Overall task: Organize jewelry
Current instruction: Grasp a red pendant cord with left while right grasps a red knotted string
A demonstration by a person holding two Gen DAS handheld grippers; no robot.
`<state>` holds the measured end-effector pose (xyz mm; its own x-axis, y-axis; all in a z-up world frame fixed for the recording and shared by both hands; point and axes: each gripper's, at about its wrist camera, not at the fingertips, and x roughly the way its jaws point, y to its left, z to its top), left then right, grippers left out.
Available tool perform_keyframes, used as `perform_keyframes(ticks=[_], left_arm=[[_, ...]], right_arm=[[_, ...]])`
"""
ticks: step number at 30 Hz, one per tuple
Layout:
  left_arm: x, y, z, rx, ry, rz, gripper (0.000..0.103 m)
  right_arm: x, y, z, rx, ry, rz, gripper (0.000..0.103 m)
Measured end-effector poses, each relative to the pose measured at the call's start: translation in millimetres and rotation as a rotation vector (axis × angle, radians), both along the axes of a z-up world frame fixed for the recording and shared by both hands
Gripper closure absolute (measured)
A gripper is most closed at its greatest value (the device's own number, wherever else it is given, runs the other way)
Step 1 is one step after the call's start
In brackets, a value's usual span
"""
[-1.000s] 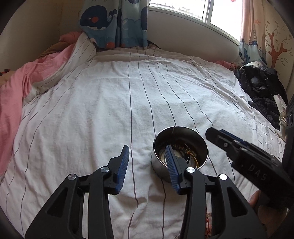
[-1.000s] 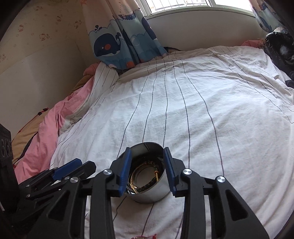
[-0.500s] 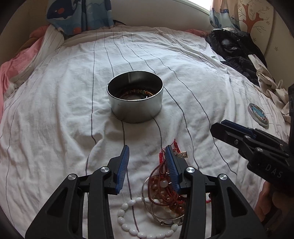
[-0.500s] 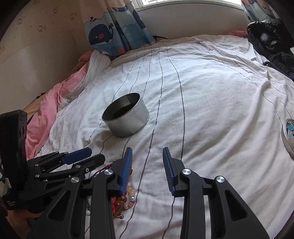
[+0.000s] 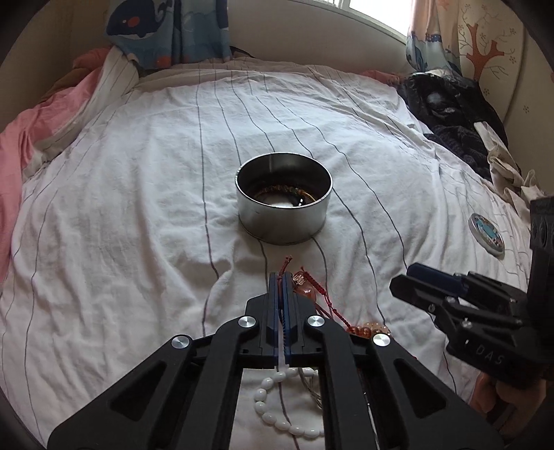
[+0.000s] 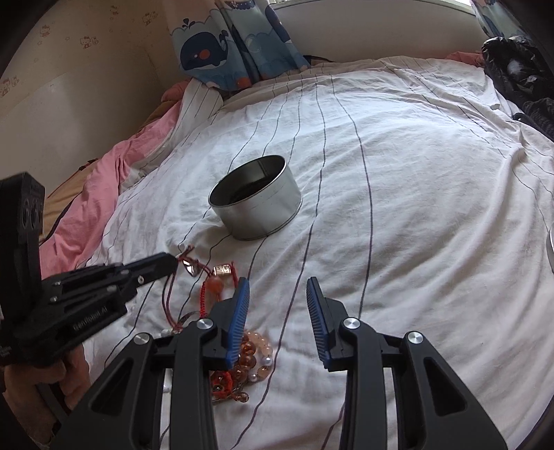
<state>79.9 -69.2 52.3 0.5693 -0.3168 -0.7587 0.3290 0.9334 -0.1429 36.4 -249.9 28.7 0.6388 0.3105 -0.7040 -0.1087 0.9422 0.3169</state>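
Left gripper point(image 5: 280, 277) pinches red cord point(image 6: 173, 294) on striped bedsheet point(image 5: 138, 194).

The sheet point(image 5: 121, 214) was white with thin dark stripes. The tin point(image 5: 284, 221) was silver. Cords point(image 6: 204, 297) were red, beads point(image 5: 273, 412) white and others point(image 6: 251, 356) amber. Gripper pads point(image 6: 239, 308) were blue on black. The curtain point(image 6: 225, 45) showed blue whales.

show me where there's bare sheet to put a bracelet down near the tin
Bare sheet lies left of the tin, toward the pink blanket, and behind it toward the whale curtain. Crowded: the bracelet pile in front, under both claws, left and right.
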Motion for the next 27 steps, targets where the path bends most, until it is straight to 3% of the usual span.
perform_keyframes(ticks=[8, 13, 18, 19, 21, 27], left_arm=[[13, 19, -14, -0.004, 0.026, 0.055, 0.101], [14, 30, -11, -0.007, -0.004, 0.104, 0.101], [18, 31, -12, -0.001, 0.004, 0.098, 0.101], [18, 30, -13, 0.003, 0.006, 0.096, 0.101], [20, 29, -16, 0.008, 0.016, 0.093, 0.101], [15, 24, -10, -0.017, -0.008, 0.085, 0.101]], right_arm=[[8, 31, -11, -0.006, 0.043, 0.115, 0.069], [18, 48, -17, -0.024, 0.059, 0.154, 0.069], [32, 64, -26, -0.032, 0.096, 0.185, 0.069], [33, 68, -27, -0.035, 0.099, 0.196, 0.082], [32, 73, -28, -0.049, 0.091, 0.21, 0.096], [22, 64, -9, -0.042, 0.008, 0.172, 0.099]])
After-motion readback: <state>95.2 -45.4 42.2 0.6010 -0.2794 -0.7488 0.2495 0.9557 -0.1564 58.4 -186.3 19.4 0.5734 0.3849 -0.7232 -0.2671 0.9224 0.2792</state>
